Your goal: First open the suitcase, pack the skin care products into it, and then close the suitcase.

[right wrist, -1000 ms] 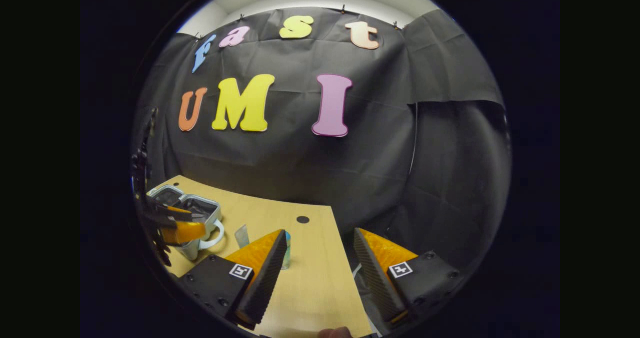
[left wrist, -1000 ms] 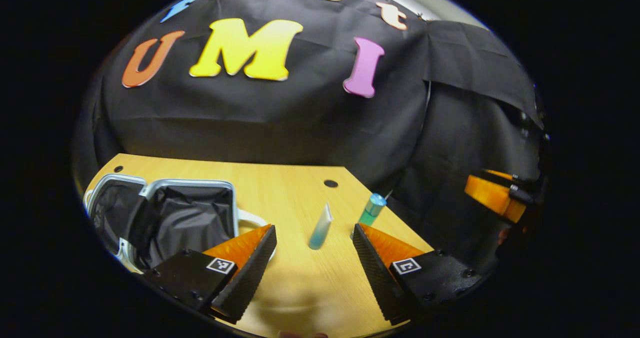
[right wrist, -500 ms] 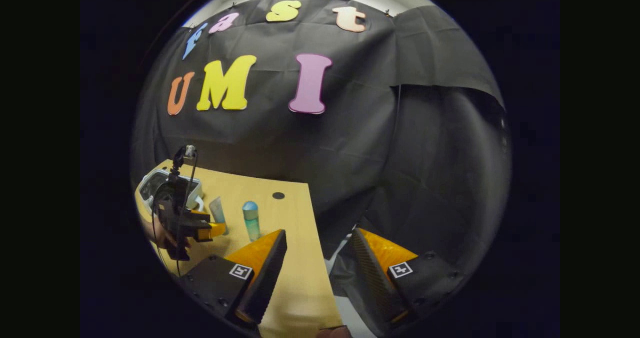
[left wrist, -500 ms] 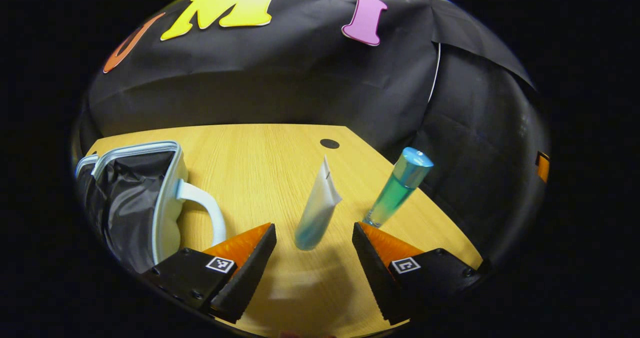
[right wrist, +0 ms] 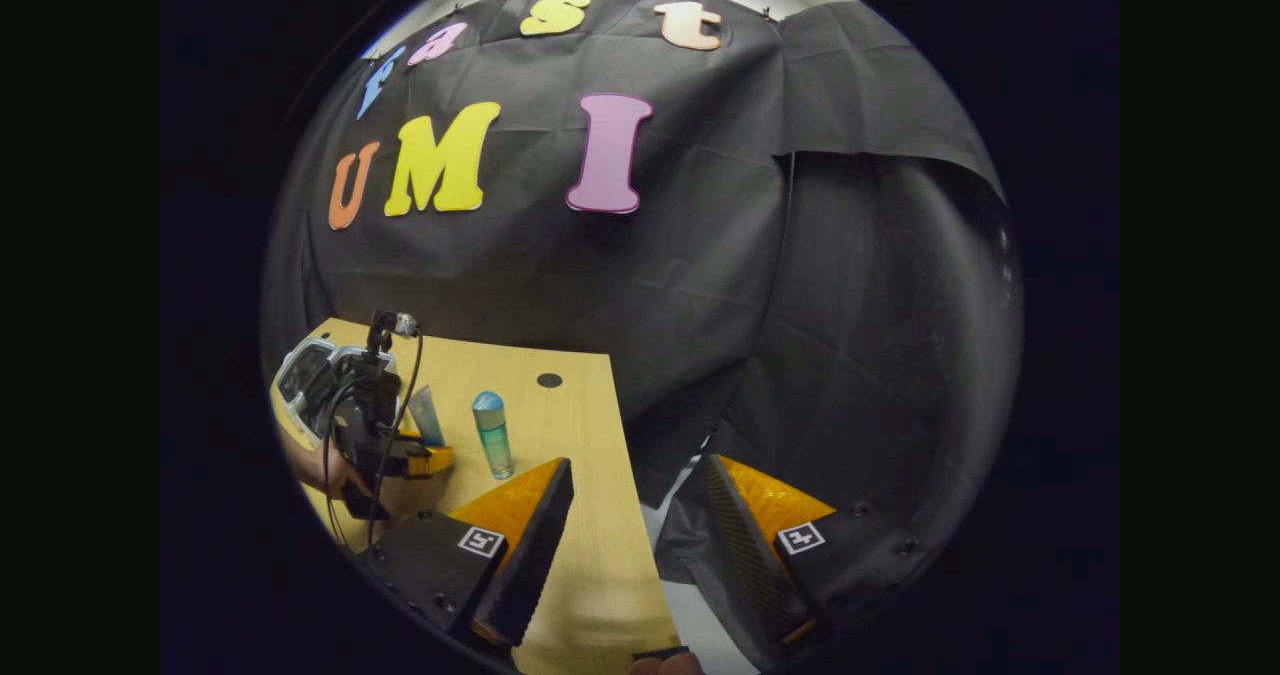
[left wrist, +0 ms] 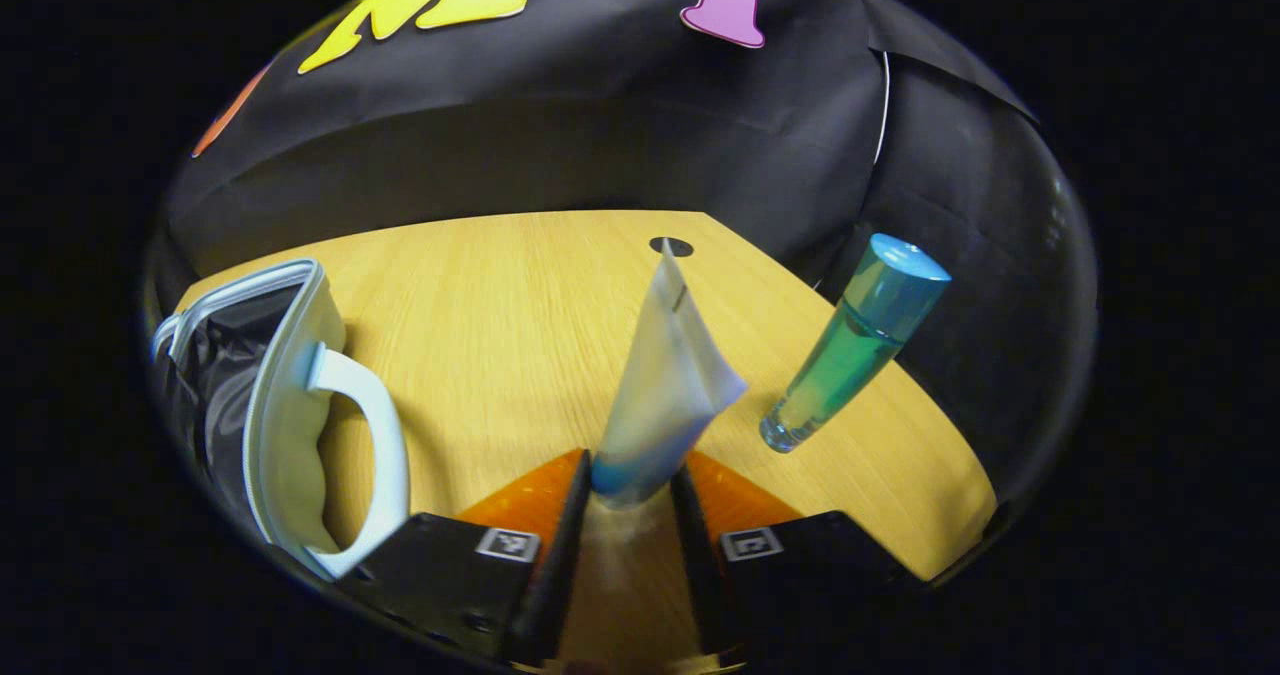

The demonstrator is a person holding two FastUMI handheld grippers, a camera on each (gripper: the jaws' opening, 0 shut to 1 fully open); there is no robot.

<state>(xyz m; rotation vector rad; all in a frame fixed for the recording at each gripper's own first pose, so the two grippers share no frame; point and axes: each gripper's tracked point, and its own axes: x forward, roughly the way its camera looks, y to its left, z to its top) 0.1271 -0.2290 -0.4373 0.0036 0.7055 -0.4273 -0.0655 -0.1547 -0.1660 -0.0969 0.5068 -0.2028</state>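
The tube (left wrist: 665,385) stands cap-down on the table (left wrist: 500,325), crimped end up, and the left gripper (left wrist: 628,500) has both fingers pressed on its blue cap, one on each side. Just beside it, apart from it, the bottle (left wrist: 850,345) of green liquid with a blue cap stands upright near the table's edge. The suitcase (left wrist: 270,395) lies open toward the other side of the table, its dark lining showing and its pale handle (left wrist: 365,455) facing the tube. From the right gripper view the same gripper (right wrist: 425,455) is seen farther off with a hand (right wrist: 320,465) holding it, at the tube (right wrist: 425,415), with the bottle (right wrist: 492,435) next to it and the suitcase (right wrist: 305,370) behind. The right gripper (right wrist: 635,545) hangs over the table's near edge with its fingers spread wide, nothing between them.
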